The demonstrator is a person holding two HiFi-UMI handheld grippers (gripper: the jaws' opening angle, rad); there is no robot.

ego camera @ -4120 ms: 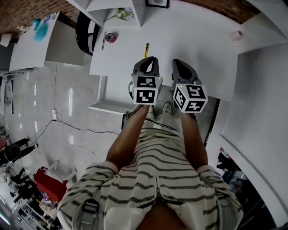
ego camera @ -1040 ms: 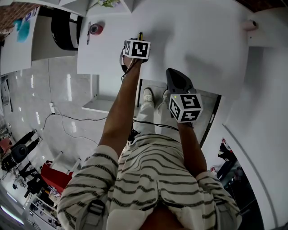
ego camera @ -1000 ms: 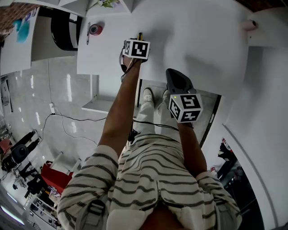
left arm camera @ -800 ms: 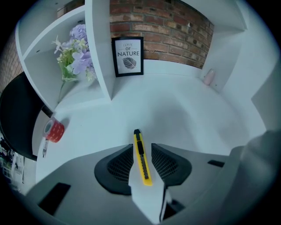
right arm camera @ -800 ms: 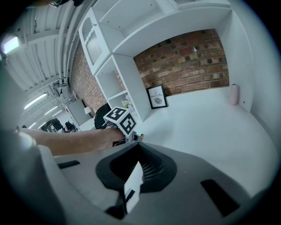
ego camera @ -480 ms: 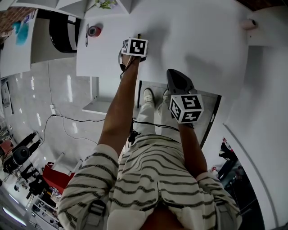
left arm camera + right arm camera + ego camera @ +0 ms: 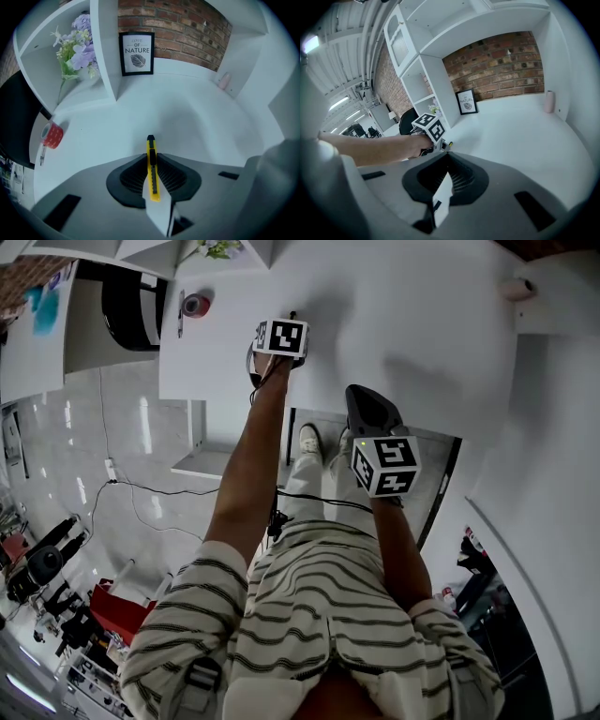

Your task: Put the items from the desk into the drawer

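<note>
A: State of the left hand-held gripper (image 7: 151, 157)?
B: Jaws have just been closing. The pads now pinch the yellow utility knife (image 7: 153, 185) on its two long sides. The knife appears to lie flat on the white bench (image 7: 206, 122), its black nose pointing far, past the jaw tips.
A: Right hand-held gripper (image 7: 449, 157)?
B: Jaws together, nothing in them. Held near the body.
A: Risks?
B: Narrow, slick sides and an overhanging nose. On lifting, the knife may pivot nose-down or slide out. An uneven squeeze could flick it toward the red tape roll (image 7: 52, 136), far left. Drawer not identifiable.
</note>
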